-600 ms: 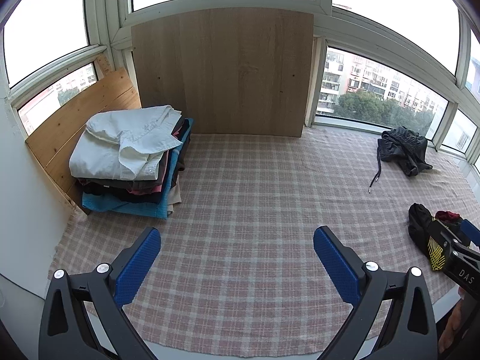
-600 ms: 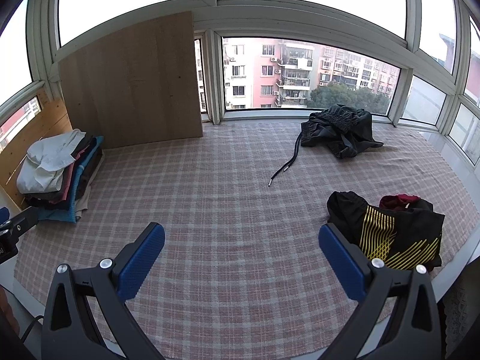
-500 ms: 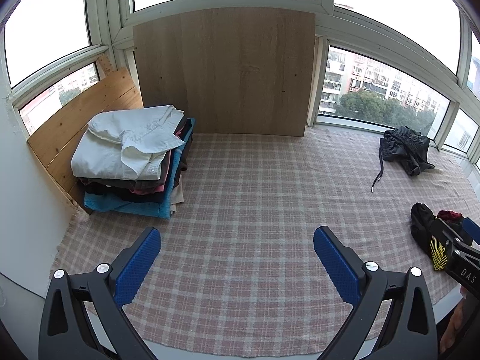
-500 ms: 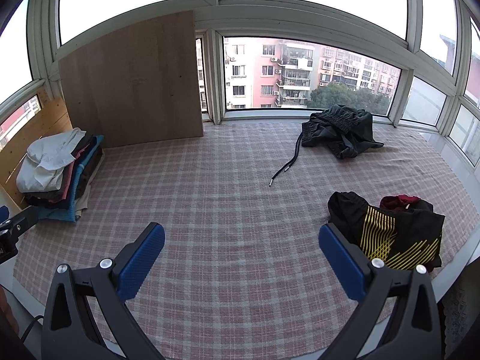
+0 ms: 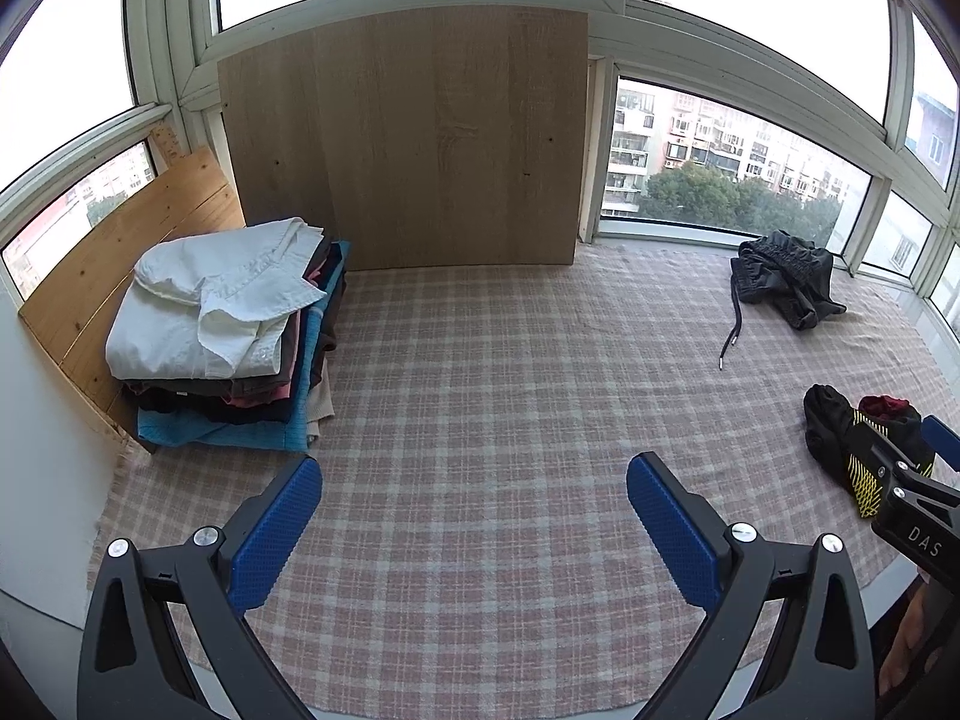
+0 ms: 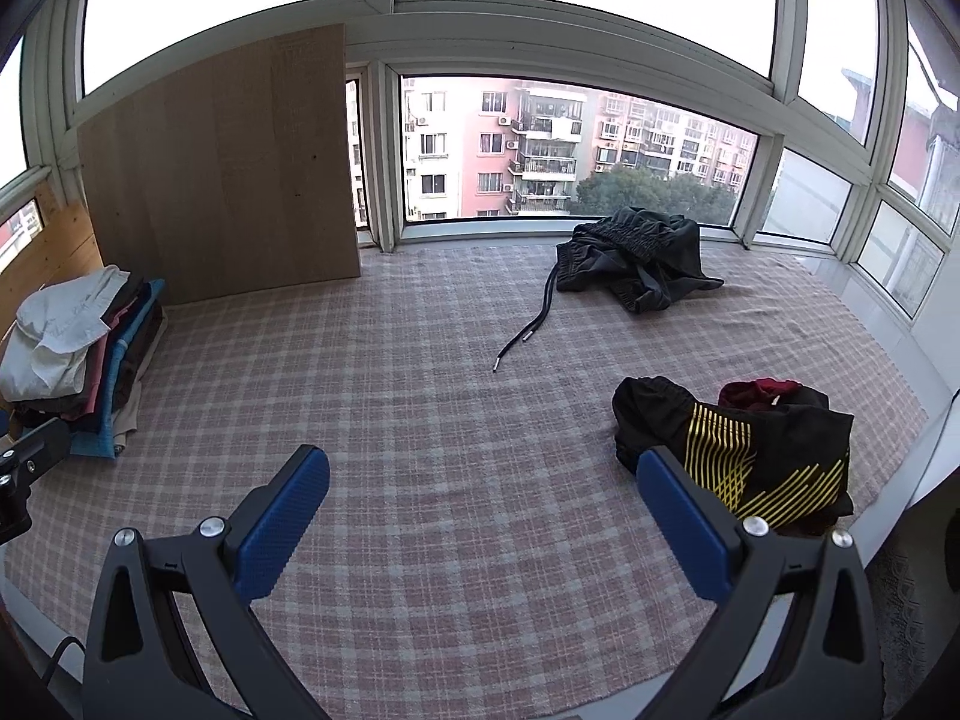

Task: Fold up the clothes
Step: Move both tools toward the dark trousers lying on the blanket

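A stack of folded clothes [image 5: 240, 336] with a white shirt on top sits at the left on the plaid cloth [image 5: 480, 396]. My left gripper [image 5: 474, 474] hangs open above the bare cloth, right of the stack. A crumpled black garment with yellow stripes [image 6: 744, 456] and something dark red behind it lies at the right, just past the right finger of my open right gripper [image 6: 483, 465]. Black drawstring shorts [image 6: 636, 258] lie bunched by the far window. Nothing is between either gripper's fingers.
A wooden board [image 5: 408, 144] leans upright against the windows behind the stack, and a plank panel [image 5: 126, 276] lines the left side. Windows surround the platform. The cloth's front edge ends near the grippers.
The left gripper's view has shifted a little to the left, so the stack and the black garments sit further right in the picture. The right gripper's view is nearly unchanged.
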The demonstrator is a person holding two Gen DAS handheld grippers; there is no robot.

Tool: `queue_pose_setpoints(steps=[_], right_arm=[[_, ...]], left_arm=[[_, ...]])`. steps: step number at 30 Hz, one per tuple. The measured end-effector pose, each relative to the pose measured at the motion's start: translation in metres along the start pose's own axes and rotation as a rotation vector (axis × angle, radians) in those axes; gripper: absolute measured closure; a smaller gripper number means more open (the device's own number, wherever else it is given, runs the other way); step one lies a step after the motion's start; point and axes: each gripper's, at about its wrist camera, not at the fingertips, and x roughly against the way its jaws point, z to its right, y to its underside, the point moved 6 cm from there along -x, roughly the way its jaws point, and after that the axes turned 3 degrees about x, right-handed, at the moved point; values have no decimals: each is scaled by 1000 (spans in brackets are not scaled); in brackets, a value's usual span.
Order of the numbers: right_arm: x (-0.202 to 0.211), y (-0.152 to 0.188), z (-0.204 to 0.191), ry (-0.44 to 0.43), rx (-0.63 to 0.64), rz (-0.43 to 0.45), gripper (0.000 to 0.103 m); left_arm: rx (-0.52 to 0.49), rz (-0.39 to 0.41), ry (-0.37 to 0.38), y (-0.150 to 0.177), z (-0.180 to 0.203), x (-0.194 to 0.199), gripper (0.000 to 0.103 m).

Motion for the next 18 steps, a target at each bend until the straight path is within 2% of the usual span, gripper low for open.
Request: queue_pose_setpoints(steps=[18], right_arm=[[21, 13, 79, 194, -179, 8, 0]], left_arm=[[-207, -6, 217, -9, 79, -12, 1]])
